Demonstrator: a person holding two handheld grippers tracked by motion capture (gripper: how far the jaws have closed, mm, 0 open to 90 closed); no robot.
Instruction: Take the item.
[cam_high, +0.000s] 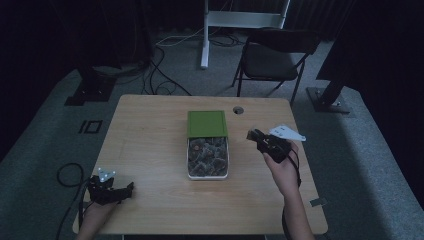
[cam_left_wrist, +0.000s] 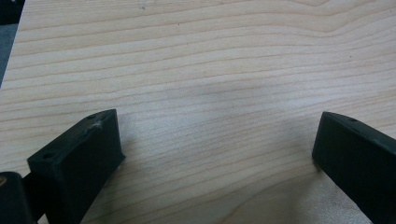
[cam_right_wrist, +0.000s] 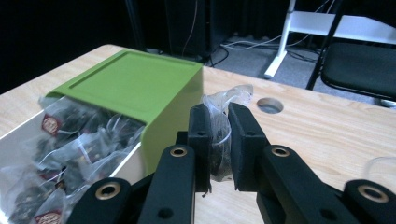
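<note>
The right gripper (cam_right_wrist: 218, 140) pinches a clear tea bag packet (cam_right_wrist: 219, 135) between its jaws, just beside the green-lidded box (cam_right_wrist: 135, 86). The left gripper (cam_left_wrist: 215, 154) rests wide open over the bare table (cam_left_wrist: 210, 60).

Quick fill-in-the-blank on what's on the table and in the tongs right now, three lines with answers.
1. The right tongs are shut on a ____ in clear wrap.
2. The box of packets is half covered by a lid coloured ____.
3. The left tongs are ____, with bare table between their jaws.

Missing words: tea bag; green; open
</note>
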